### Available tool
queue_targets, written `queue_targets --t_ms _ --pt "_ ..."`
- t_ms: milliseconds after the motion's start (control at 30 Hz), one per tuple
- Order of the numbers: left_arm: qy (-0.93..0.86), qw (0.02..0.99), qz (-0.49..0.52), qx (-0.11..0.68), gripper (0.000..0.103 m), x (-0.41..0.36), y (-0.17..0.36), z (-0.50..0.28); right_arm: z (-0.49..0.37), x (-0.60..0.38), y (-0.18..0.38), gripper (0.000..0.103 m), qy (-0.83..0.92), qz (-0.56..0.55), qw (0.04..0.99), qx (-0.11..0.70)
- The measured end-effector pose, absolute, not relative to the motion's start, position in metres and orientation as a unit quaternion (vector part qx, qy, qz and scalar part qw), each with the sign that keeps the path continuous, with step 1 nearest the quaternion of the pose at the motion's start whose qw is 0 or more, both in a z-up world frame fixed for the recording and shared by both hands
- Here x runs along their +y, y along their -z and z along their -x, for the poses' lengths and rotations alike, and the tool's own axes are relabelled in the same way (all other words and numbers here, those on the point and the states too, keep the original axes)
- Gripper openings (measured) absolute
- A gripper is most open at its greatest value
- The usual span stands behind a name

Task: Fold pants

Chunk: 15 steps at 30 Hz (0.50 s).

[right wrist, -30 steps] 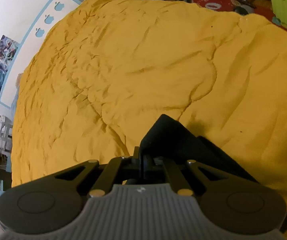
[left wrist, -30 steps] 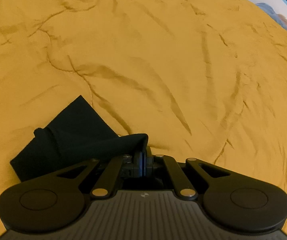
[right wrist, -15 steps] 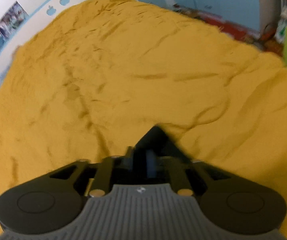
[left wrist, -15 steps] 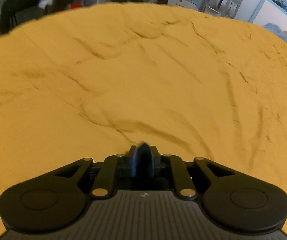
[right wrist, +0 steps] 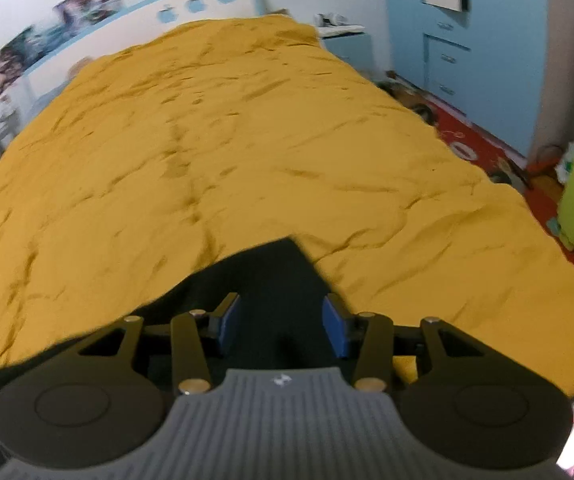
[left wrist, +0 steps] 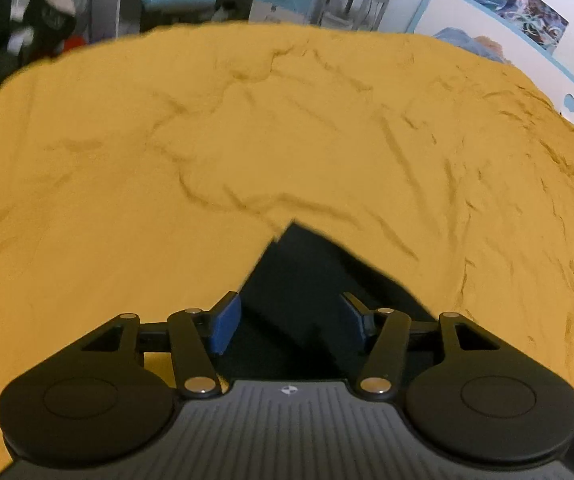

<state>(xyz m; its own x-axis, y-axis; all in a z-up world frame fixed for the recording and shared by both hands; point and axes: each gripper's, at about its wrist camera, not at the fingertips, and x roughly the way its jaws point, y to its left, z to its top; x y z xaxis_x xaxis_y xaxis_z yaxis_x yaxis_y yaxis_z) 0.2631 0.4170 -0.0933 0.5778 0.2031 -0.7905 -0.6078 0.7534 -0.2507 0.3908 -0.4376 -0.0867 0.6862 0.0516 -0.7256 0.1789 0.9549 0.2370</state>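
Both claws, left claw (left wrist: 289,322) and right claw (right wrist: 283,322), hang released above black pants (right wrist: 267,280) lying on the mustard-yellow bedspread (right wrist: 247,140). Re-gripping only the top layer could pull the fold apart.

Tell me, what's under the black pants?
The black pants lie on the yellow bedspread, which shows all around them. The part right beneath is covered, so anything hidden there can't be seen. Both open grippers, left and right, are above the pants.

Black pants (left wrist: 303,280), mustard-yellow bedspread (left wrist: 247,140)
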Motion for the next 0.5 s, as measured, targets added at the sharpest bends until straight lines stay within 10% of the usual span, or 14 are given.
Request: queue_targets --t_ms 233,300,333,500 --pt "-0.224 0.837 0.332 0.374 0.061 0.425 0.117 -0.263 -0.352 -0.397 0.09 0.043 -0.021 -0.166 0.903 0.395" --pt "-0.236 0.828 0.353 0.367 0.044 0.43 0.124 -0.265 -0.347 -0.383 0.092 0.043 -0.033 -0.152 0.904 0.398" --pt "-0.241 0.823 0.364 0.364 0.008 0.433 0.128 -0.267 -0.345 -0.375 0.093 0.043 -0.038 -0.138 0.906 0.398" --pt "-0.245 0.845 0.365 0.306 0.001 0.426 0.107 -0.242 -0.334 -0.346 0.095 0.045 -0.058 -0.068 0.914 0.396"
